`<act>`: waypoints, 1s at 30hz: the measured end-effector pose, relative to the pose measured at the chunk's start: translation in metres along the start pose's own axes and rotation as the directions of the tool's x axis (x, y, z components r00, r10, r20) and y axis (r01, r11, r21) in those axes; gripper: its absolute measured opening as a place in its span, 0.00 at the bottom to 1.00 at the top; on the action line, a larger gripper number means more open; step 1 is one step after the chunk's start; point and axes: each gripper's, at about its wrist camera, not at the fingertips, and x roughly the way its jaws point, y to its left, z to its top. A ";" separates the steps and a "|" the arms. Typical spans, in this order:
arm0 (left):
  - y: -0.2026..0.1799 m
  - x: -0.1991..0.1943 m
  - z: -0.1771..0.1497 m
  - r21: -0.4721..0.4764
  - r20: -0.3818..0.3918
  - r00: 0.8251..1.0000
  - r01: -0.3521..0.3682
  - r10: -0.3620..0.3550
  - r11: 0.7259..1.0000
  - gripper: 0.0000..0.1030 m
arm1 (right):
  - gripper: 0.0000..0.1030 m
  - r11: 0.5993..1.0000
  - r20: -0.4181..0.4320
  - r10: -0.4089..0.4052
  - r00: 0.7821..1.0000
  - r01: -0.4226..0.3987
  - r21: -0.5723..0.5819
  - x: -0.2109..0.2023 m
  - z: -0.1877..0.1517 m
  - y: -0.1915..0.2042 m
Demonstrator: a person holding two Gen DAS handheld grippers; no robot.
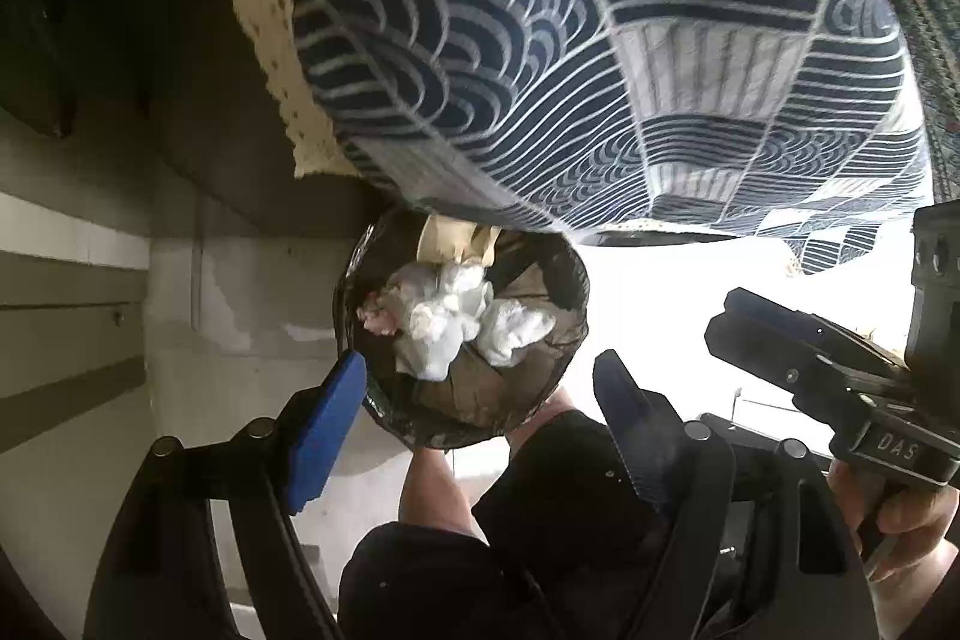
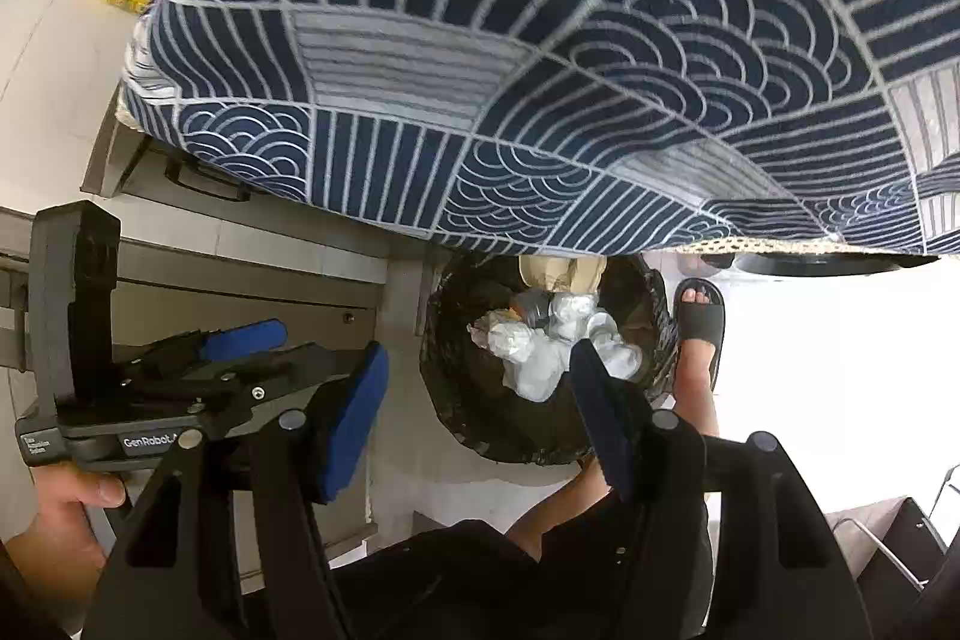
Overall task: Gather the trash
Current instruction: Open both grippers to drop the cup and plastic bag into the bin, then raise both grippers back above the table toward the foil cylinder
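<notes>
We hold both tools above the trash bin (image 1: pixel 462 340), which stands on the floor under the edge of the blue patterned tablecloth (image 1: pixel 540 40); crumpled white tissues (image 1: pixel 456 316) lie inside on its dark liner; the left gripper (image 1: pixel 480 388) stands wide apart with nothing between its pads, and the right gripper (image 2: pixel 480 394) gapes about halfway, also empty; we judge the tissues light, soft and easily crushed, best pinched at a raised fold with gentle pressure
</notes>
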 end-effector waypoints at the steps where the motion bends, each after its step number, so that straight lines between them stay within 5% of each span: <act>1: -0.001 -0.002 0.001 0.002 0.004 1.000 0.001 -0.001 1.000 0.74 | 0.61 1.000 0.003 -0.003 1.000 0.003 -0.003 -0.002 0.000 0.002; 16: -0.026 -0.073 0.016 0.091 0.155 0.988 0.010 -0.024 0.996 0.74 | 0.61 0.998 0.119 -0.031 0.992 0.037 -0.049 -0.063 0.009 0.030; 30: -0.049 -0.138 0.039 0.158 0.295 0.955 -0.005 -0.042 0.987 0.75 | 0.69 0.992 0.310 -0.029 0.950 0.064 -0.105 -0.138 0.032 0.053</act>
